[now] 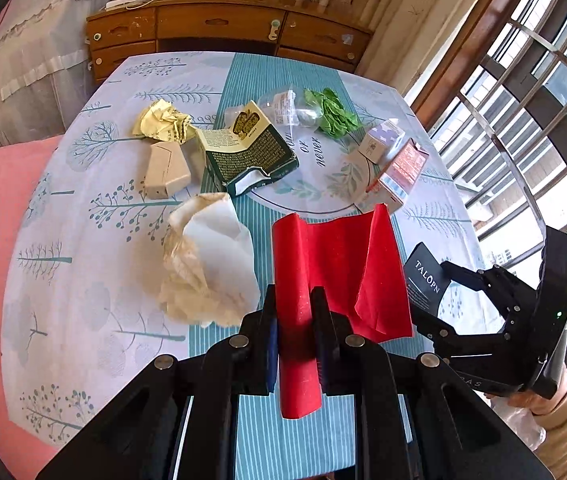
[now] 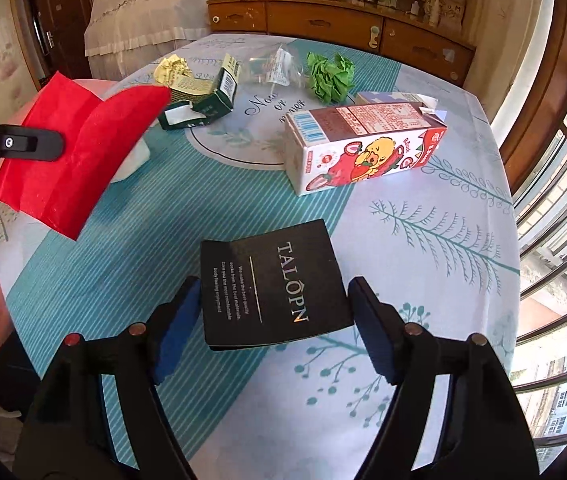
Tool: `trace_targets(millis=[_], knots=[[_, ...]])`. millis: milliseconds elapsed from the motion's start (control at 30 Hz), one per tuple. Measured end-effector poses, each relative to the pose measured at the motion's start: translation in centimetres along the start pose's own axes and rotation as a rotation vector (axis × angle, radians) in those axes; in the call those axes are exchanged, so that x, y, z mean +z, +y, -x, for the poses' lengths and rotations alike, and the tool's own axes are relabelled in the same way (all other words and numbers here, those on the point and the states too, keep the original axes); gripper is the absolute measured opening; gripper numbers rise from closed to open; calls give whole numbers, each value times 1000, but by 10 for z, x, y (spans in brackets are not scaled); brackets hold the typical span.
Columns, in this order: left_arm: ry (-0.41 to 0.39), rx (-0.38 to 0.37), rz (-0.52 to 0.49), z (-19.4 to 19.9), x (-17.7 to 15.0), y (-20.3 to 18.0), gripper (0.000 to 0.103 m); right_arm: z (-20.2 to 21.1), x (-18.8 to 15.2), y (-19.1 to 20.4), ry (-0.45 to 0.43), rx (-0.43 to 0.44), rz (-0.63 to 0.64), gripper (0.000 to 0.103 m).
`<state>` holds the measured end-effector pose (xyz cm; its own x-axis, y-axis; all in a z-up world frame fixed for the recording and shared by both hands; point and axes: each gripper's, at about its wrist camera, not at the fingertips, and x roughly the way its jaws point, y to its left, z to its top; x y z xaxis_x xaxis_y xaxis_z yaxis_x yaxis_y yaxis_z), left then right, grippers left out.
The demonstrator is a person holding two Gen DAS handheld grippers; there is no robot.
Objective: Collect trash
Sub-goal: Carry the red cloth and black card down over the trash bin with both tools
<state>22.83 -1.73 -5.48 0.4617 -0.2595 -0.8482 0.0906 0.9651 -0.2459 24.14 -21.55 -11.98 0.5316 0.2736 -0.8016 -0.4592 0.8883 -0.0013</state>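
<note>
Near table edge: left gripper (image 1: 294,322) pinching creased red paper sheet (image 1: 339,264), lifted clear; right gripper (image 2: 273,320) spread astride flat black printed card (image 2: 271,290). Next, likely: squeeze card, lift.

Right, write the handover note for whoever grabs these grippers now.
Left gripper: shut on the red paper sheet, lifted off the round table.
Right gripper: open, straddling the black TALOPN card, pads not pressing.
Not yet collected, on the table: strawberry milk carton, green crumpled paper, dark green box, yellow crumpled wrapper, white crumpled paper, beige box, clear plastic bag.
No bin visible.
</note>
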Motion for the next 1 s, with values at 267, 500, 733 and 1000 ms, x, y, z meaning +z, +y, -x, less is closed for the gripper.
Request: trace_targets(millis=[267, 500, 733, 1000], knots=[[0, 3, -92, 55, -67, -5, 14, 76, -35, 55, -52, 0, -3, 72], [-3, 23, -165, 101, -140, 2, 14, 132, -86, 105, -57, -2, -29, 72], [39, 37, -254, 111, -220, -7, 14, 146, -153, 147, -9, 12, -71, 72], [137, 41, -324, 55, -294, -11, 14, 105, -224, 162, 119, -21, -160, 72]])
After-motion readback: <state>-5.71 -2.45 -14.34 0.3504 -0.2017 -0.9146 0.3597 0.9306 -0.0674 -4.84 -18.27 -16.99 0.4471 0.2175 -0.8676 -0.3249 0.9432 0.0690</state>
